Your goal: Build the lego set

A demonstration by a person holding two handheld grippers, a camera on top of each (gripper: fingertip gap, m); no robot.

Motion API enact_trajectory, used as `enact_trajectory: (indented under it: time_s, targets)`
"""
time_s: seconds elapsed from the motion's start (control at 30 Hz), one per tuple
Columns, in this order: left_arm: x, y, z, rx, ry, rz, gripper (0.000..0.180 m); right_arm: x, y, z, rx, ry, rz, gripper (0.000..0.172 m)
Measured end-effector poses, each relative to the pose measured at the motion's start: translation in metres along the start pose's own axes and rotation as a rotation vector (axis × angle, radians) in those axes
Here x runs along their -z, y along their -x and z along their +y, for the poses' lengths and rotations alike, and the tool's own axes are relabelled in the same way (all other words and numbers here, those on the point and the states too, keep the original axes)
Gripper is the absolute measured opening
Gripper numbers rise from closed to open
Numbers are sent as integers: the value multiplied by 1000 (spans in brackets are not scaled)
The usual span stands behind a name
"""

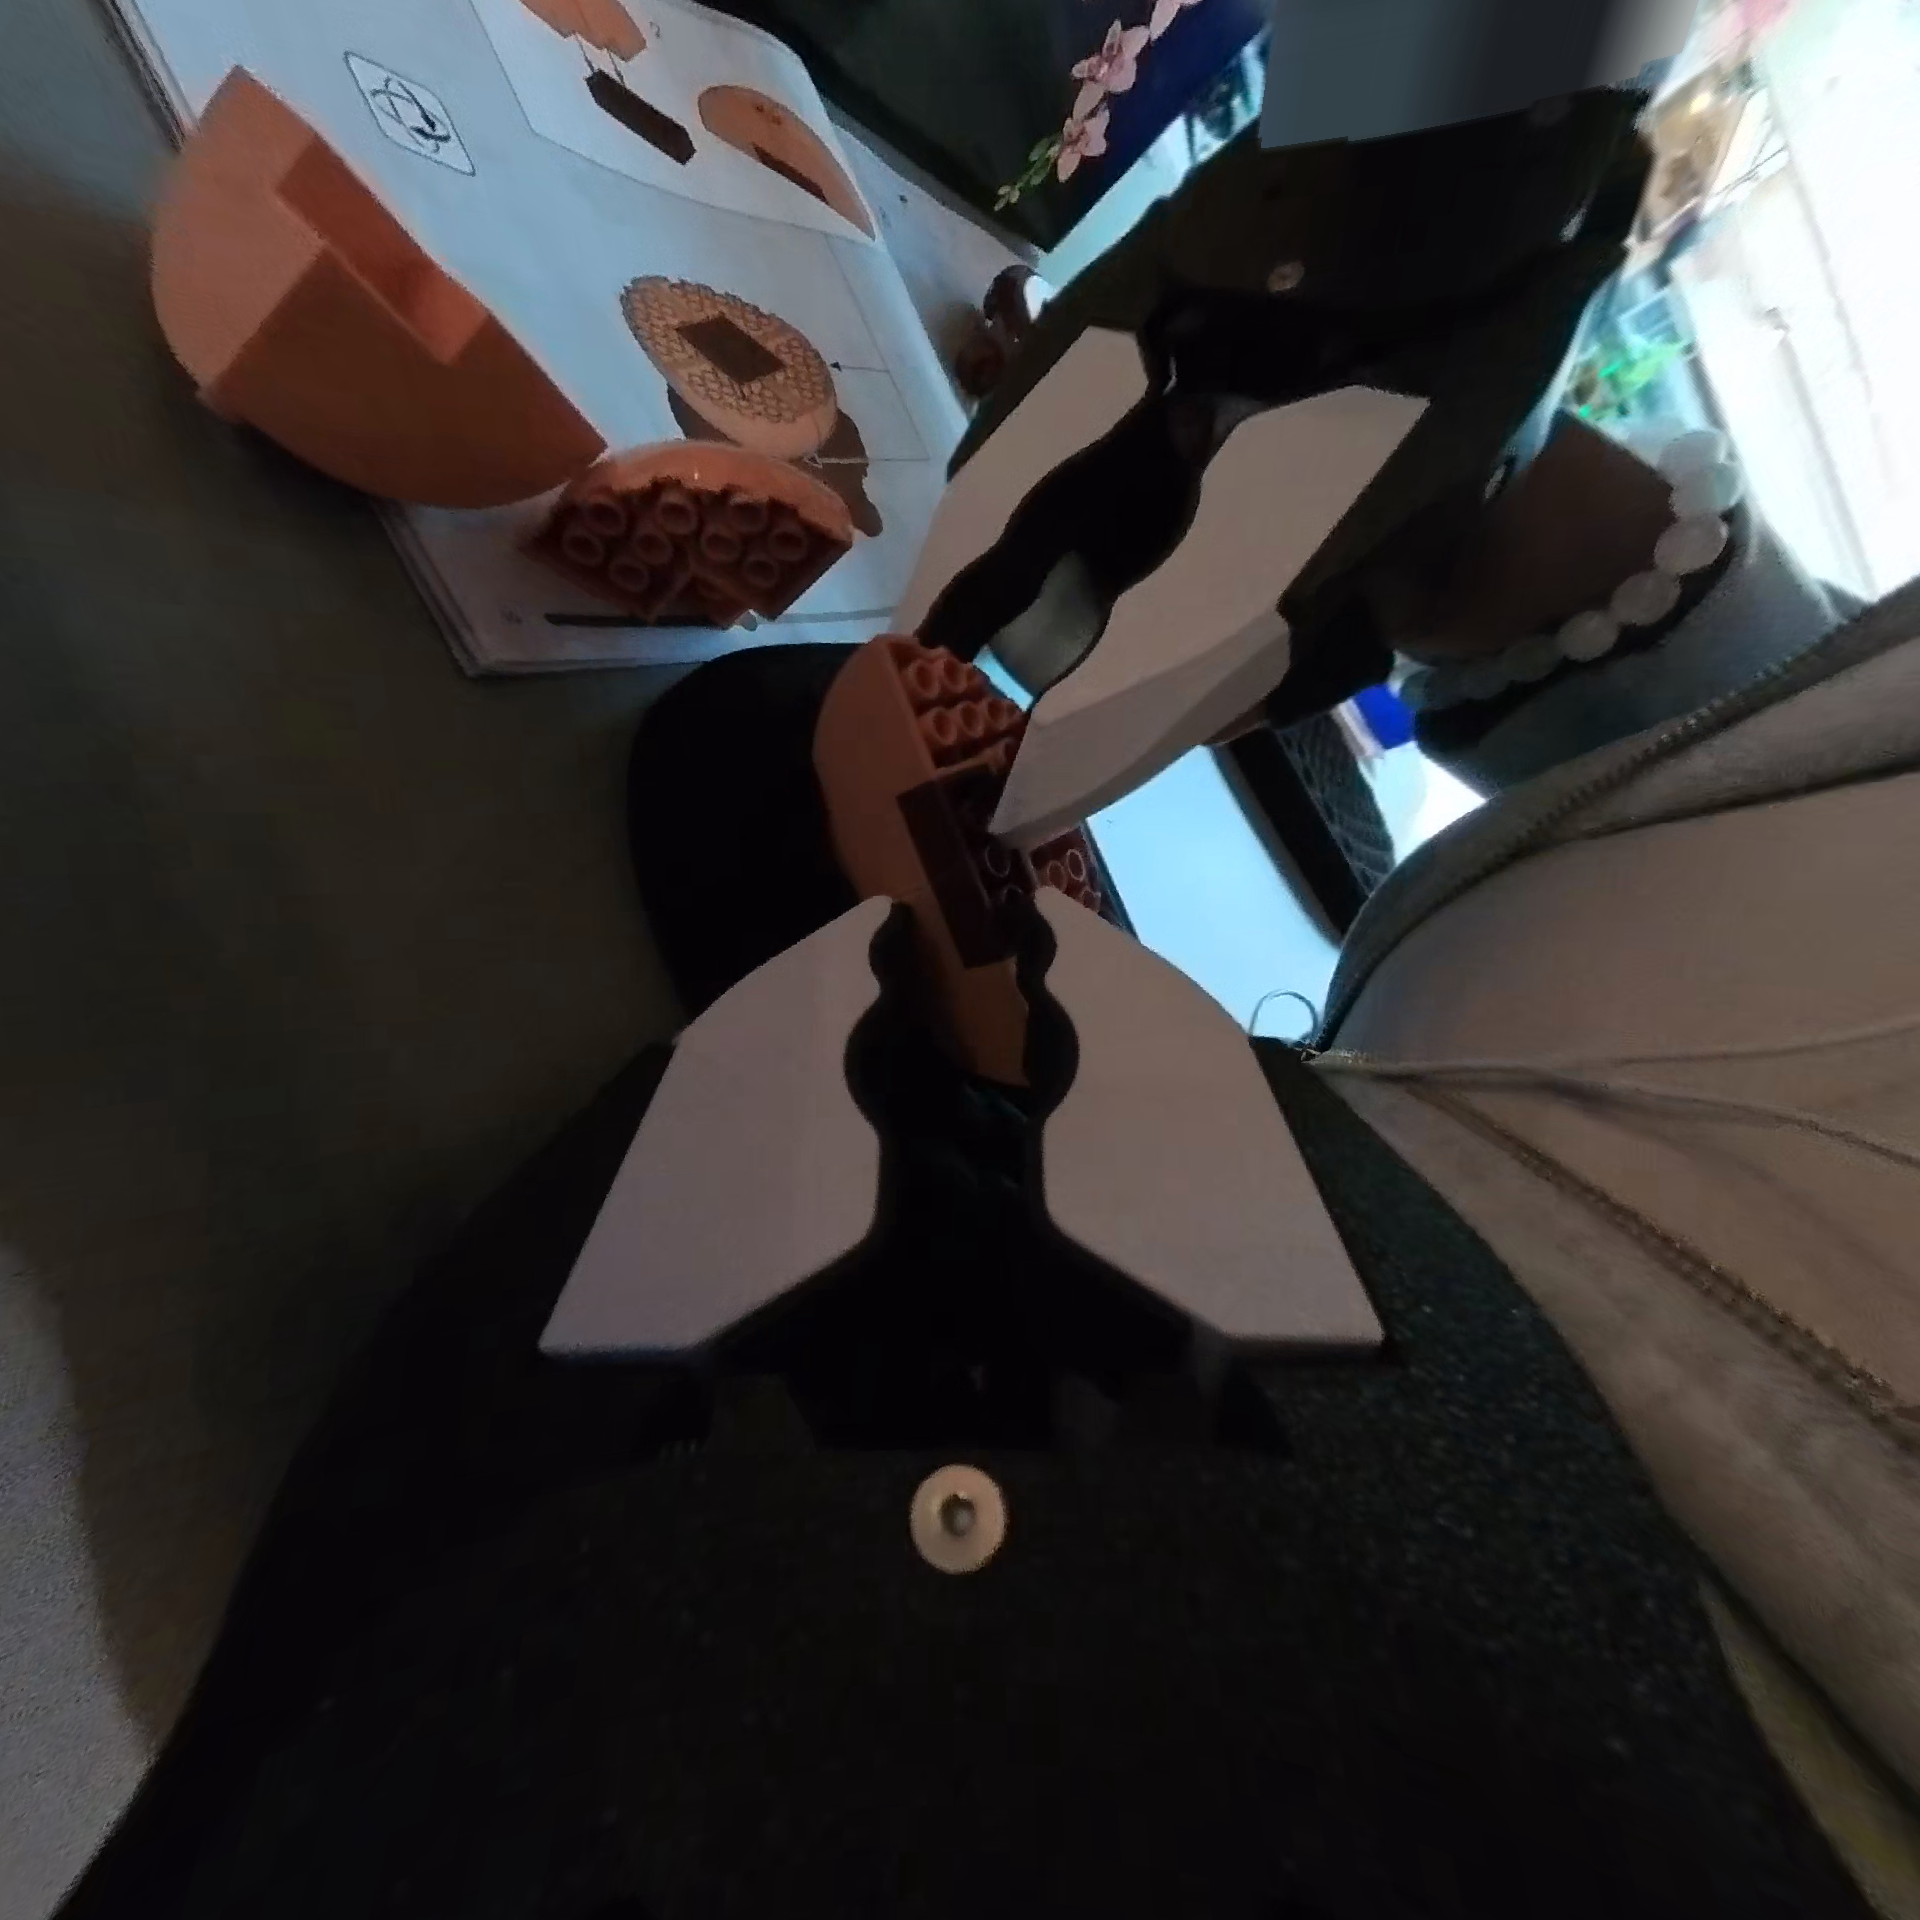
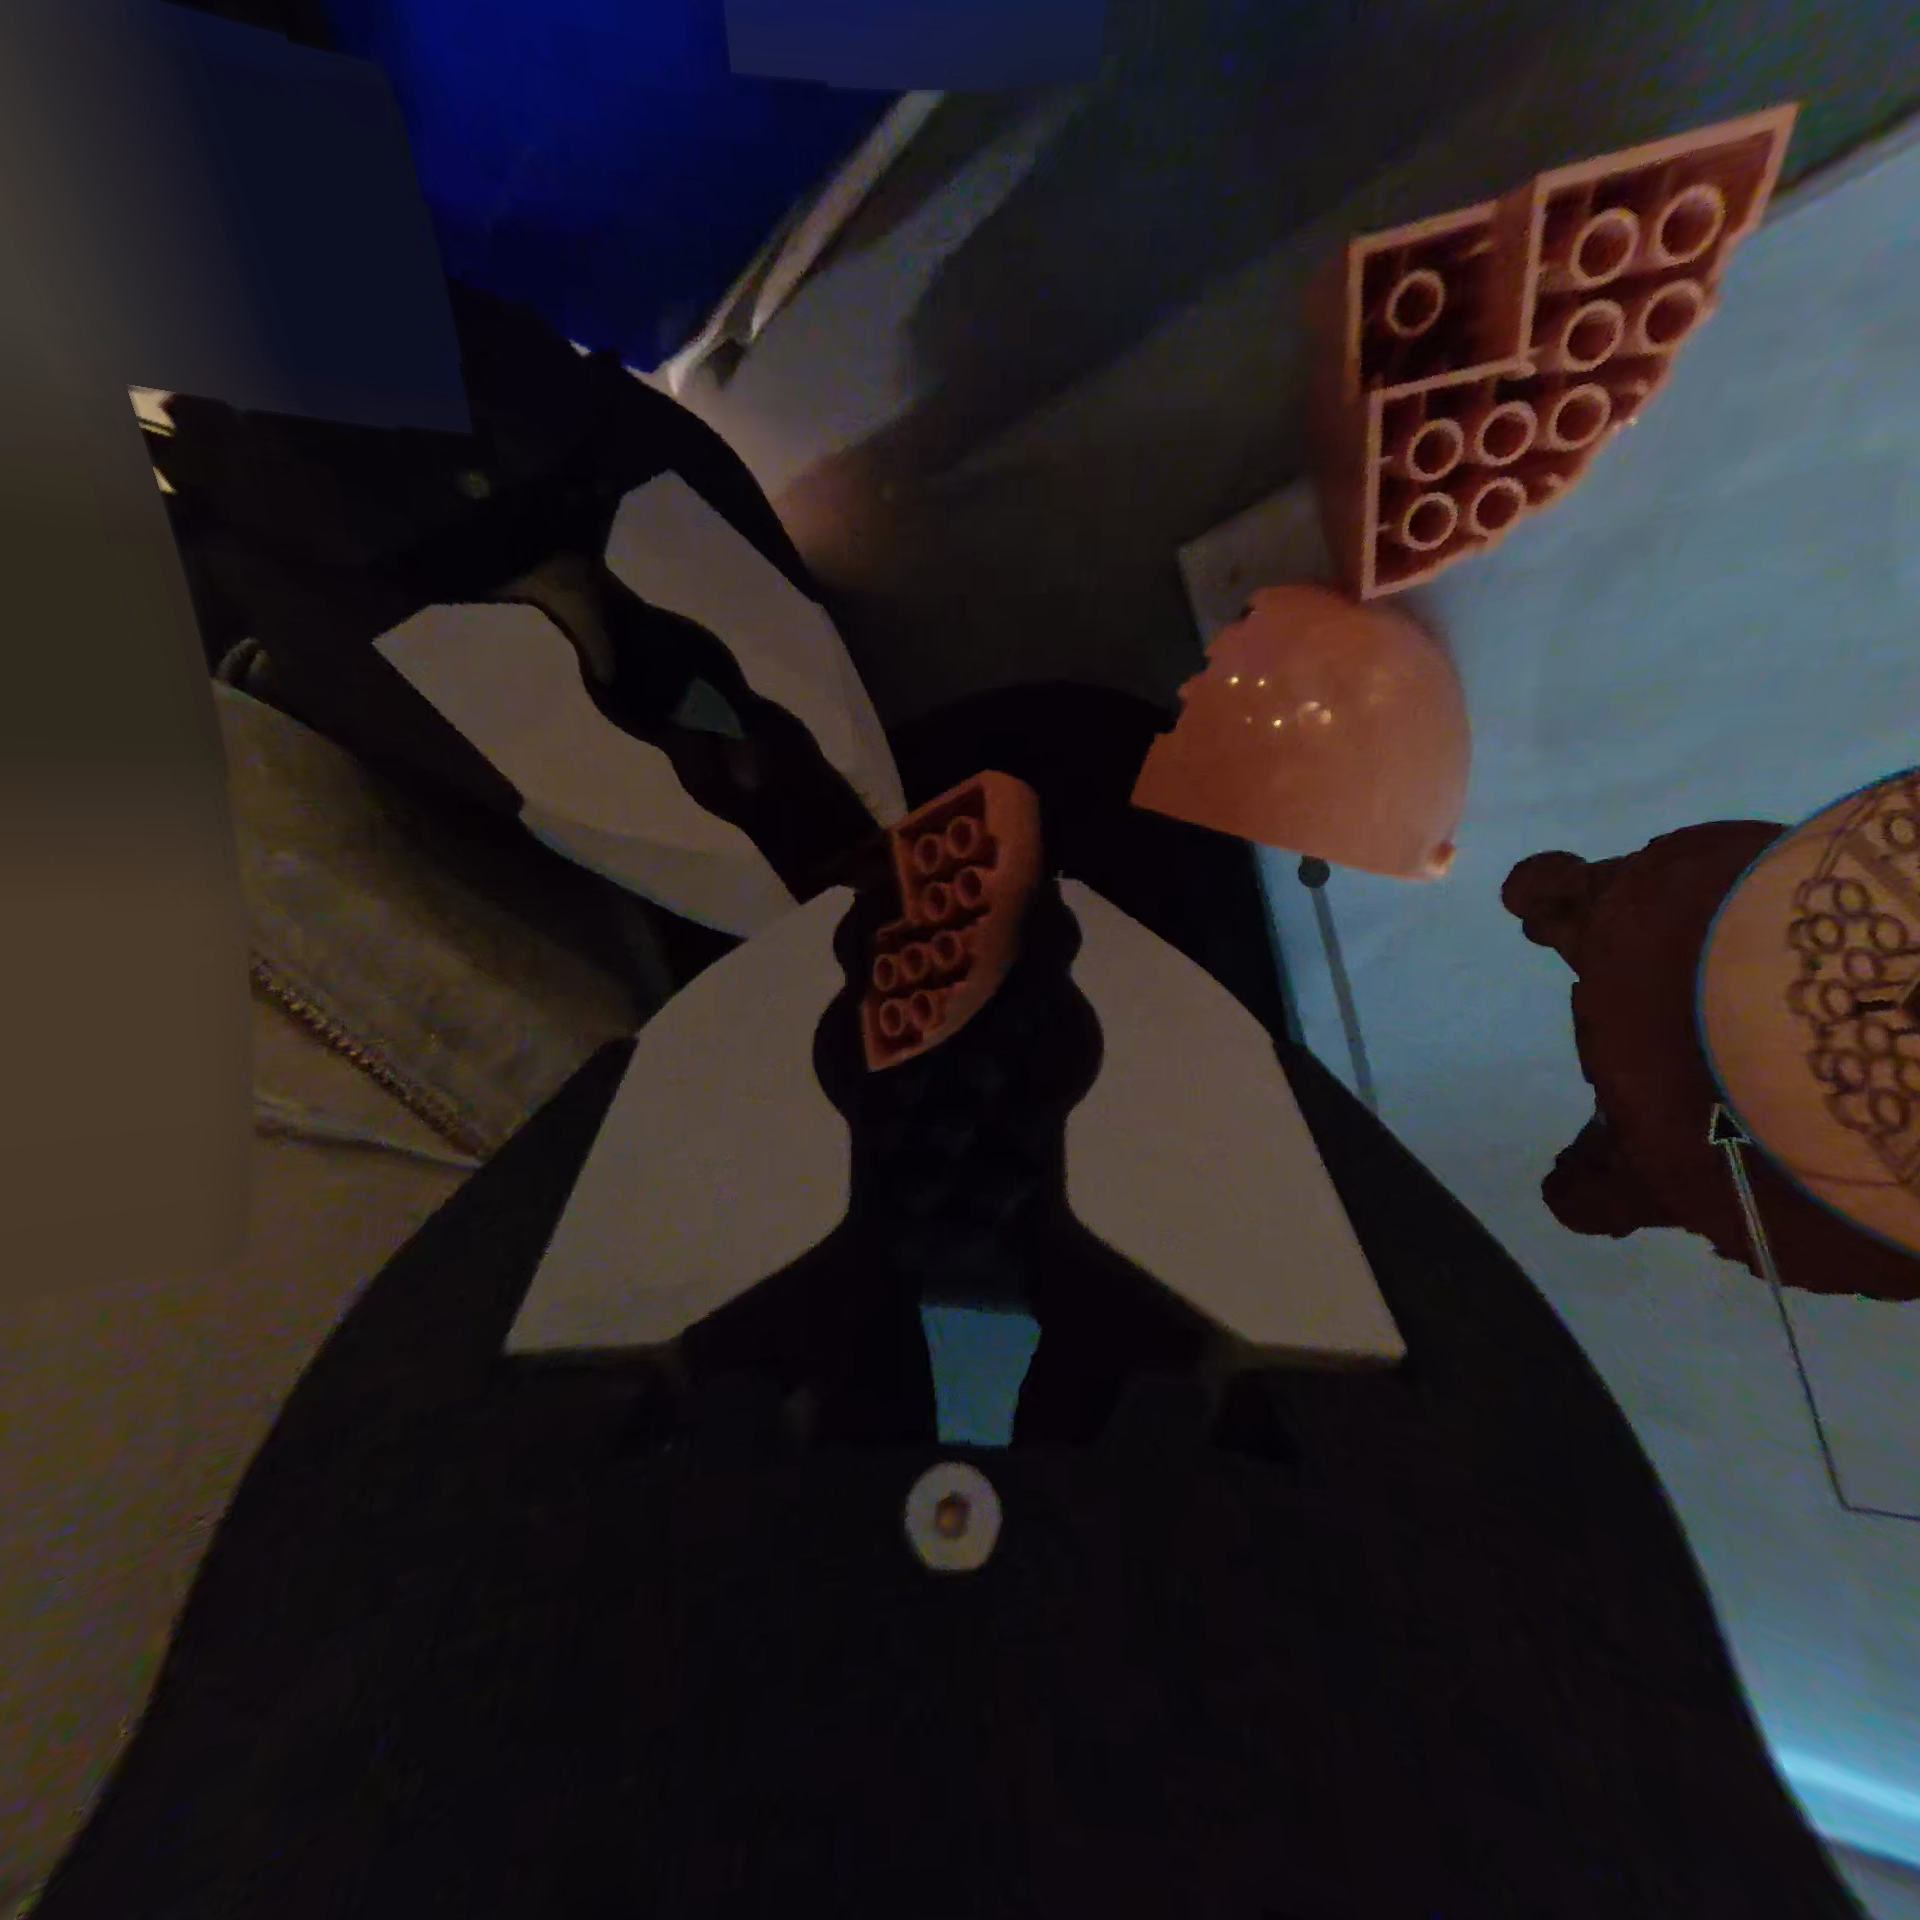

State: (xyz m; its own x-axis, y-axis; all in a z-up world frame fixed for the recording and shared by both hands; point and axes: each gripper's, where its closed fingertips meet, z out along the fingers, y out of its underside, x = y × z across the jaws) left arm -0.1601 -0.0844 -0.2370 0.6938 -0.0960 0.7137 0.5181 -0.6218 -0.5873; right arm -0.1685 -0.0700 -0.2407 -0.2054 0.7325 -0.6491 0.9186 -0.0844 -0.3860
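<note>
Bench note, both claws on one item.

- Left gripper [image 1: 966,914]: clamped on a tan piece [image 1: 868,769], curved on its outer face. A brown brick [image 1: 951,883] is seated on the flat face. The fingers pinch across tan and brown together, close to the tips, so the bite looks shallow.
- Right gripper [image 2: 951,904]: closed on the far end of the same tan piece, with the tubed underside facing its camera. From the left side, its lower finger [image 1: 1132,717] touches the brown brick at the tip. The pad contact itself is too dark to see.
- Location: the piece is held in the air between the two claws, above a dark patch on the table [image 1: 208,831], just beside the booklet [image 1: 582,208].
- Around it: a big tan half-round [image 1: 343,343] lies partly on the open booklet, with a smaller tubed piece [image 1: 686,540] beside it. A glossy tan dome [image 2: 1320,727] lies near the right claw. A grey jacket [image 1: 1610,1039] fills one side.

Handling judgement: two grips on one small stack means any twist of one claw against the other loads the tan-brown joint. Keep both wrists aligned and push only square to the flat face. The left bite is near the tips, so firm, steady pressure matters, since a slip would tilt the piece.
</note>
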Motion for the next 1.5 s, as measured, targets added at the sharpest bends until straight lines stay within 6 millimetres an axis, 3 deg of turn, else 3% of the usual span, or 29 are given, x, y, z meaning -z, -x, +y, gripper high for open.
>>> enact_trajectory:
  time_s: [0.07, 0.23, 0.43, 0.63, 0.77, 0.83, 1.0, 1.5]
  targets:
    - [1, -1, 0, 1, 0, -15, 20, -1, 1, -1, 2, -21, -41, 32]
    - [1, -1, 0, 5, 2, -38, 20, 3, 15, -5, -50, -47, -241, 59]
    - [0, -1, 0, 0, 12, -42, 20, 3, 4, -6, 9, -2, -126, 34]
    - [0, -1, 0, -11, 17, -41, 20, 11, 6, -10, 186, 45, 8, 44]
    - [-1, -2, 0, -15, 20, -33, 21, 11, 1, -9, 355, 114, 92, 35]
    - [-1, -2, 0, -26, 28, -33, 21, 9, -2, -8, 348, 140, 69, 25]
    - [-3, -1, 1, -46, 35, -37, 24, 9, -3, -5, 373, 209, 28, 23]
    - [-1, 0, 5, -44, 15, 1, 23, 4, 2, -8, 450, 360, 266, 22]
